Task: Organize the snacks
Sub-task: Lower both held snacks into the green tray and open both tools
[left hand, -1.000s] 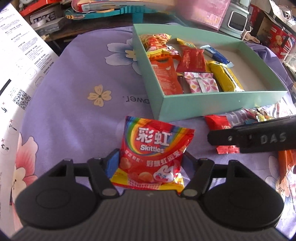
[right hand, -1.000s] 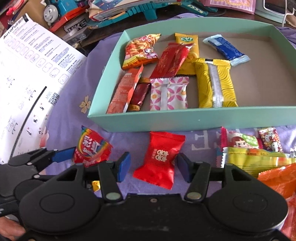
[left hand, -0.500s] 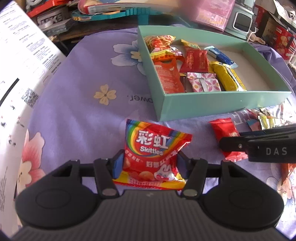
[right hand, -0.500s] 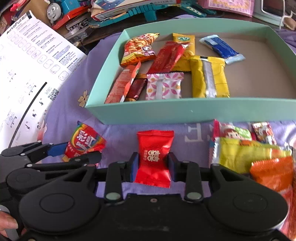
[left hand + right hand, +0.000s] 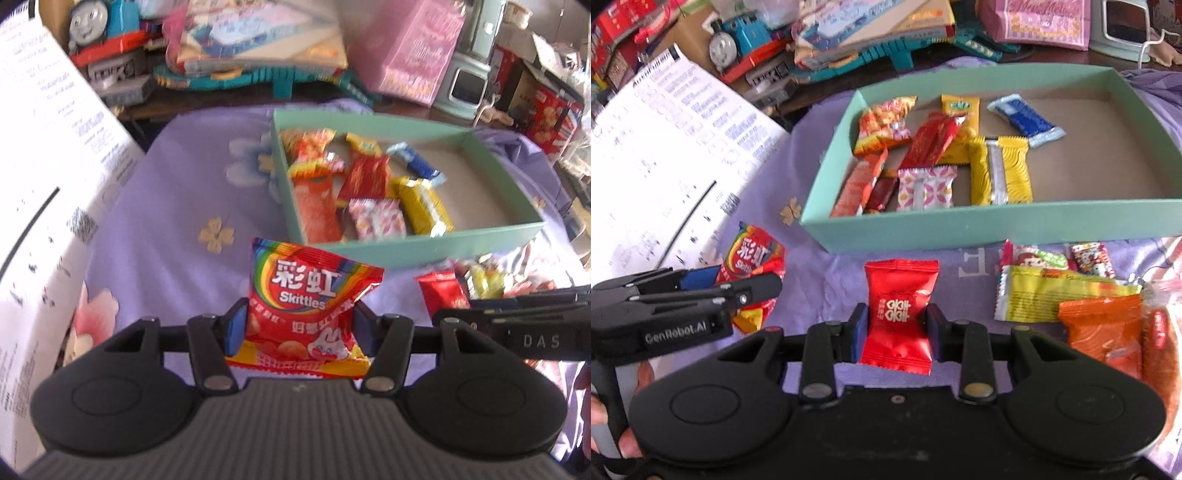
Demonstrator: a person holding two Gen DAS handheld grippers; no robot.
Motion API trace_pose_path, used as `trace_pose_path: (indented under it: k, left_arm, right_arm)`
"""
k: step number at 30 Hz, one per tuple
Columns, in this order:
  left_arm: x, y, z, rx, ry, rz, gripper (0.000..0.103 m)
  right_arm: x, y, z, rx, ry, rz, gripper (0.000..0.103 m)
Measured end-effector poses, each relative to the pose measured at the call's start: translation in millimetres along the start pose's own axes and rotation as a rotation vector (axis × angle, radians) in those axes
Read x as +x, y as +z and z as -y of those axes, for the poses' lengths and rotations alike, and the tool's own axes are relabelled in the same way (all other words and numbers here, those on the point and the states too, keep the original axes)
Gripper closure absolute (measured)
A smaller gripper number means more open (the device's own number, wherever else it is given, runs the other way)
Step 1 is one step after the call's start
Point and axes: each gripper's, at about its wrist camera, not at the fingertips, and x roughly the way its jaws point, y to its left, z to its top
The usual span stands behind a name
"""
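My left gripper [image 5: 297, 325] is shut on a red rainbow Skittles bag [image 5: 306, 299] and holds it above the purple cloth, in front of the mint green box [image 5: 424, 247]. My right gripper [image 5: 897, 328] is shut on a red candy packet [image 5: 899, 314], lifted in front of the box [image 5: 960, 229]. The box holds several snacks at its left side. The left gripper [image 5: 701, 291] with the Skittles bag [image 5: 753, 254] shows at the left of the right wrist view. The right gripper's side [image 5: 517, 332] and the red packet [image 5: 443, 295] show at the right of the left wrist view.
Several loose snacks [image 5: 1071, 291] lie on the flowered purple cloth [image 5: 177, 206] to the right, in front of the box. A white printed sheet [image 5: 665, 166] lies at the left. Toys, books and boxes [image 5: 849, 33] crowd the far edge.
Both grippers closed on their packets and lifted them off the cloth. Both views have risen and pulled back from the box.
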Motion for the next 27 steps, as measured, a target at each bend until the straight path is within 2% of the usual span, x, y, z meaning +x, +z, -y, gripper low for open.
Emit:
trace_pose_path:
  k: [7,14,21,27]
  left_arm:
    - [-1,41,26,0.044,-0.012,0.058,0.046]
    - [29,88,55,0.068,-0.044,0.049,0.046]
    - [70,126,90,0.12,-0.049,0.031,0.046]
    - [103,136,104,0.125,-0.059,-0.011,0.046]
  right_arm:
    - [-34,22,23,0.025,-0.02,0.096,0.07]
    - [-48,59,62,0.078,-0.084,0.163,0.07]
    - [-35,85,102,0.13,-0.121,0.162,0.07]
    - [-13,92,120,0.149,-0.13,0.129,0.07]
